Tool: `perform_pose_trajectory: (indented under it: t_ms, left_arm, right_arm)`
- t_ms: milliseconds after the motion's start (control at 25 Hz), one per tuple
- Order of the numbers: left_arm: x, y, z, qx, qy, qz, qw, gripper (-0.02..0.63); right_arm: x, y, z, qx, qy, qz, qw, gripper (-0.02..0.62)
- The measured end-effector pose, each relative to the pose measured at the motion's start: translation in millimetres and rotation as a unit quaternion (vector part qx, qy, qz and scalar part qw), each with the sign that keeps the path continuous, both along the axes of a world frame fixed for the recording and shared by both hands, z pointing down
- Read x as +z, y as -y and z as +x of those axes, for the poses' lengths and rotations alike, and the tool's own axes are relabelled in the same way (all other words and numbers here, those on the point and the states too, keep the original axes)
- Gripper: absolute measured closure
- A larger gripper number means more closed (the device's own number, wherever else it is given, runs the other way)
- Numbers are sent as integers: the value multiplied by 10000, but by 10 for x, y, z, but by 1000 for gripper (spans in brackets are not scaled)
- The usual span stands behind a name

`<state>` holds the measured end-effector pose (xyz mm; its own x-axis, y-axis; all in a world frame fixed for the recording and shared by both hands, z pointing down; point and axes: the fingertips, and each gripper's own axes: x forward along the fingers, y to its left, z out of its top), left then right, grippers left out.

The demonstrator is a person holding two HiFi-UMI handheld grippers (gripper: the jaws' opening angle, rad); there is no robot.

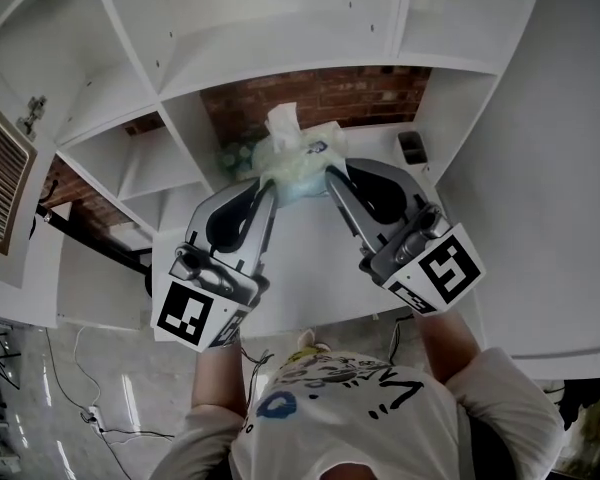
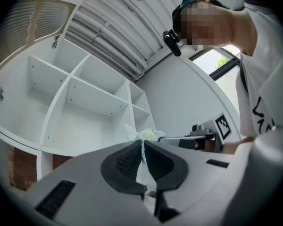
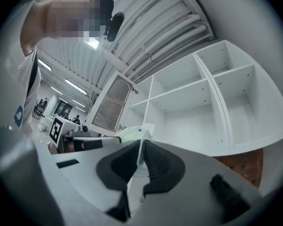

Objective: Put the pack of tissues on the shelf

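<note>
We held the pack of tissues (image 1: 298, 156) up in front of the shelf (image 1: 280, 63), our left tool (image 1: 268, 192) and right tool (image 1: 332, 176) both pinched tight on it, so next, we thought, it needed setting inside the shelf.

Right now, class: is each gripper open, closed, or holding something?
Left gripper: closed, pinching the wrapper of the pack of tissues.
Right gripper: closed, pinching the same pack from the other side.

Grippers: two, left gripper (image 1: 268, 190) and right gripper (image 1: 330, 176). Pack of tissues (image 1: 295, 158): one, centre frame. White shelf unit (image 1: 280, 58): one, across top. Slatted vent (image 1: 0, 173): one, left edge.
</note>
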<state>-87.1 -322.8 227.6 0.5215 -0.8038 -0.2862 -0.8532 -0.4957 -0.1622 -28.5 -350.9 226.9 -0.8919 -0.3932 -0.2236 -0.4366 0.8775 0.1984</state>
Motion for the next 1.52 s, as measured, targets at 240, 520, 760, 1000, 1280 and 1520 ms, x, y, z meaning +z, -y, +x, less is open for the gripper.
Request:
perform_pose_trajectory:
  t_ms: [240,520,760,1000,1280,1520]
  left_arm:
    - [-291,314,-175,-38,153,197,9997,585]
    - [-567,626,-327,95,149,440,9989,584]
    - [-777,923,-464,59,193,527,9984,584]
    - [-879,1184,-550,64,156,542,9984,585]
    - [-997,1466,-706,-91,218,539,9983,584]
    - [-1025,1733,-829,-262,266,353,9987,584]
  right_arm:
    - [-290,282,-178,84,-31,442,9990,560]
    - [-553,611,-314,338,-41,728,9968,560]
    - [-722,869,-482,533,-215,960,9937,559]
    - [-763,1179,-592,708,-280,811,9938,560]
    - [-885,1467,-780,843,-556,1007,9898,560]
    - [-878,1692,-910,931,-800,1057,9868,559]
